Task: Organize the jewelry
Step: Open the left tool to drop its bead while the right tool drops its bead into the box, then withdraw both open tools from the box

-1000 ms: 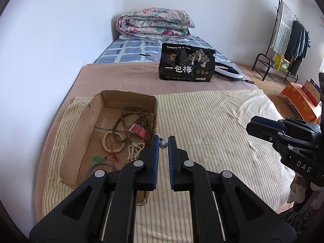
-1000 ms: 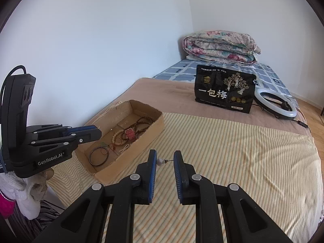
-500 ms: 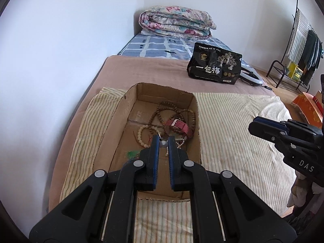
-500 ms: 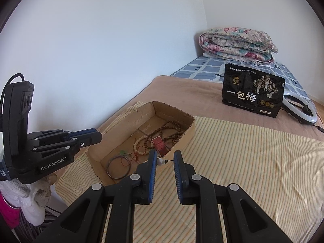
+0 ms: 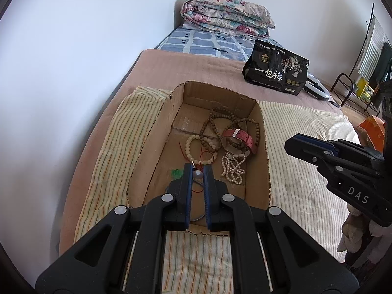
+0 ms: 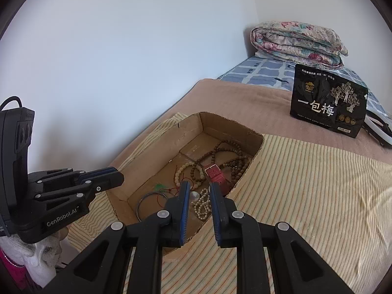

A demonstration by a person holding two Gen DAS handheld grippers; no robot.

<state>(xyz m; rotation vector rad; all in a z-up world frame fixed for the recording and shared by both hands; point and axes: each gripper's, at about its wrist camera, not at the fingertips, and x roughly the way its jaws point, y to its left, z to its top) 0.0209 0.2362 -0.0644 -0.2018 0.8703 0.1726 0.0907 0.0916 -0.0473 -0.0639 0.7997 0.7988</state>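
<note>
An open cardboard box [image 5: 267, 166] lies on the striped cloth and holds a brown bead necklace [image 5: 220, 120], a red watch [image 5: 241, 137], a cream bead bracelet [image 5: 193, 147], a white pearl strand [image 5: 232, 169] and a green pendant [image 5: 176, 172]. My left gripper [image 5: 197, 169] hangs over the box's near end, shut on a small silver ball earring [image 5: 197, 174]. My right gripper [image 6: 198, 186] is over the box's near right side, shut on a small pearl earring [image 6: 194, 196]. Each gripper also shows at the edge of the other's view: the right gripper [image 5: 294, 142] and the left gripper [image 6: 117, 176].
A metal bangle [image 6: 147, 203] lies in the box's near corner. A black snack bag [image 5: 275, 73] stands on the brown blanket beyond the box, with a ring light [image 6: 377, 127] behind it. A folded floral quilt [image 5: 225, 14] is at the bed's head. A white wall runs along the left.
Both grippers have moved left and slightly down with their earrings. Their tips now hang over the box instead of over the striped cloth beside it.
</note>
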